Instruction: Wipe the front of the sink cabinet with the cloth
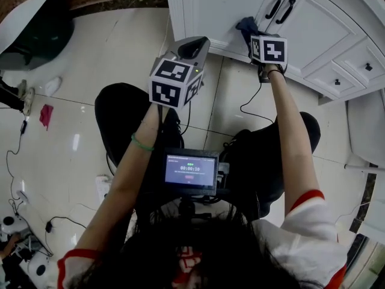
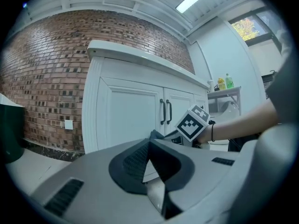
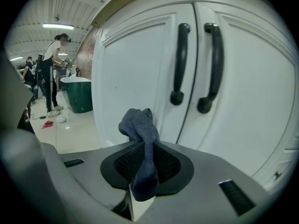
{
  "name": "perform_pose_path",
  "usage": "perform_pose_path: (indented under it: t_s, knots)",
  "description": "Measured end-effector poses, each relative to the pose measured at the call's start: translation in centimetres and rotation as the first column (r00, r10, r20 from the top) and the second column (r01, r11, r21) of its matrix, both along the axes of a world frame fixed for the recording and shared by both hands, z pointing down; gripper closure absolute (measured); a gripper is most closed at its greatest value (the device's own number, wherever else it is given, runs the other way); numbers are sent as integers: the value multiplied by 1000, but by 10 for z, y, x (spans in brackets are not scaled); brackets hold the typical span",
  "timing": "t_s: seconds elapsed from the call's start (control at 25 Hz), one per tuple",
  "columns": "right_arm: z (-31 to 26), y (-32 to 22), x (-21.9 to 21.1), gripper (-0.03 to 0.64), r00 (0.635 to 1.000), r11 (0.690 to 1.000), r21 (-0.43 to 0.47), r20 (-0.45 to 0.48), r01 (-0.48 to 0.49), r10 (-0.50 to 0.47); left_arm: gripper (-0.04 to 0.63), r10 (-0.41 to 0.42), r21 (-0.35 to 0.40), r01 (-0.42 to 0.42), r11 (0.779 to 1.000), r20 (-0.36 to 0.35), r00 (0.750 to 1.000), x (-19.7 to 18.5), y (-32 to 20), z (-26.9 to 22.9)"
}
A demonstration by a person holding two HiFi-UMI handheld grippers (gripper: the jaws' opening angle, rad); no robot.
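The white sink cabinet (image 1: pixel 216 11) has two doors with black handles (image 3: pixel 180 64). My right gripper (image 3: pixel 145 160) is shut on a dark blue cloth (image 3: pixel 140 134), whose bunched end stands up just in front of the lower left door (image 3: pixel 135 73). In the head view the cloth (image 1: pixel 246 26) lies against that door below the handles (image 1: pixel 275 5), under the right gripper's marker cube (image 1: pixel 268 49). My left gripper (image 2: pixel 148 161) is shut with nothing in it, held back from the cabinet (image 2: pixel 126 115) at its left part; in the head view it (image 1: pixel 191 48) hangs over the floor.
A dark green bin (image 1: pixel 36 29) stands at the far left on the tiled floor (image 1: pixel 120 47). A red rag (image 1: pixel 46 114) and cables (image 1: pixel 15 161) lie left. Drawers with black knobs (image 1: pixel 337 81) sit right of the doors. People stand in the distance (image 3: pixel 51 69).
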State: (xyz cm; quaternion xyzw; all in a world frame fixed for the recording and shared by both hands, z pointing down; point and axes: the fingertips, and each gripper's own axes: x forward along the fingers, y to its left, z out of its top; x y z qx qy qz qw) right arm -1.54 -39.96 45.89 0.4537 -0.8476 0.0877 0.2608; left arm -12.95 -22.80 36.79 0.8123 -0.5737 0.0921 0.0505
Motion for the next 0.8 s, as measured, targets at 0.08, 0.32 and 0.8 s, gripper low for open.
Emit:
perform_pose_path:
  t_s: [0.08, 0.32, 0.8]
  knots:
    - [0, -2, 13, 554, 1000, 1000, -1, 4, -20, 20, 575, 12, -2, -11, 1000, 6, 1000, 6, -1, -1]
    - [-1, -1, 34, 554, 999, 999, -9, 12, -52, 52, 575, 41, -18, -41, 999, 16, 999, 22, -2, 2]
    - [17, 27, -27, 554, 997, 997, -26, -11, 74, -74, 575, 23, -33, -23, 999, -15, 1000, 12, -2, 11]
